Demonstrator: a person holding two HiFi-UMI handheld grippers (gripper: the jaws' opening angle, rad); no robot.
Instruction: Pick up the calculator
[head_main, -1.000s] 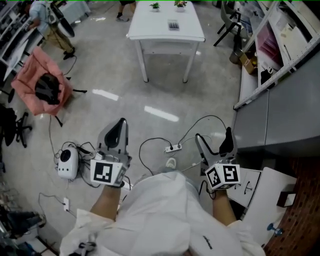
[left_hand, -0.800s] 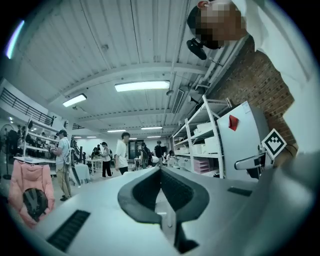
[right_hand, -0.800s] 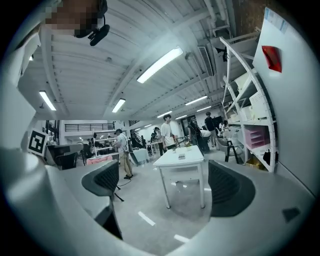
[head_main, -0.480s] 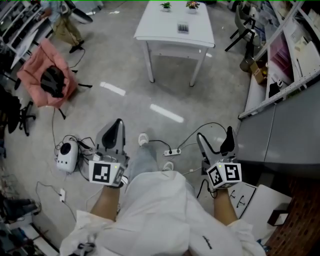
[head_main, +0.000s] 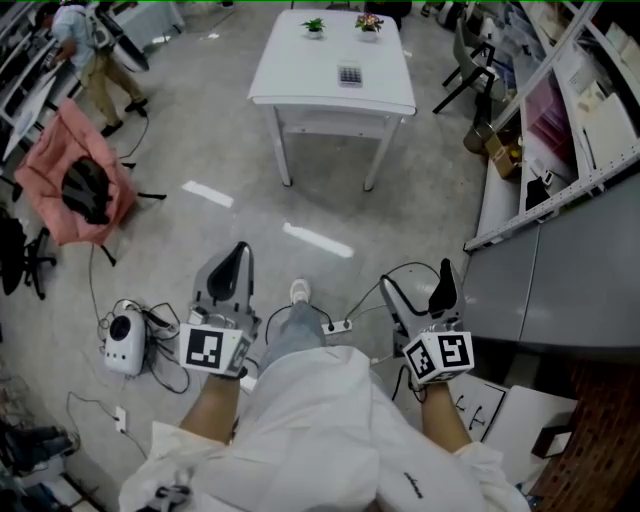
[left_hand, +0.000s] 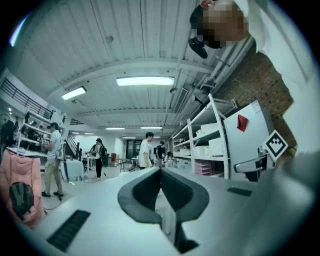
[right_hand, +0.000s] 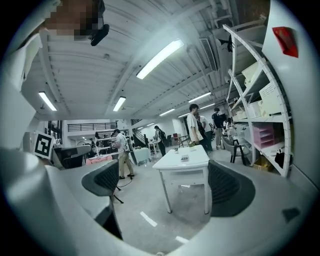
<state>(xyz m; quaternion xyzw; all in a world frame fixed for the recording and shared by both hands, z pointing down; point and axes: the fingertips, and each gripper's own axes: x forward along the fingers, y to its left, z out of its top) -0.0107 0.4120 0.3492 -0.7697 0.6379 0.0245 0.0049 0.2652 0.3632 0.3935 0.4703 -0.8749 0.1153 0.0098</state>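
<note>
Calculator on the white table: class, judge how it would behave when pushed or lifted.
The calculator looks small and flat, so it is probably stiff and light. Lying flat on the table, it would likely slide rather than roll or tip.

Calculator (right_hand: 184, 158) on white table (right_hand: 181, 161)

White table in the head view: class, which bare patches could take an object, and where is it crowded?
The white table is bare along its near edge and on both sides of the calculator. Its far edge is crowded by a green potted plant and a flowering plant.
</note>
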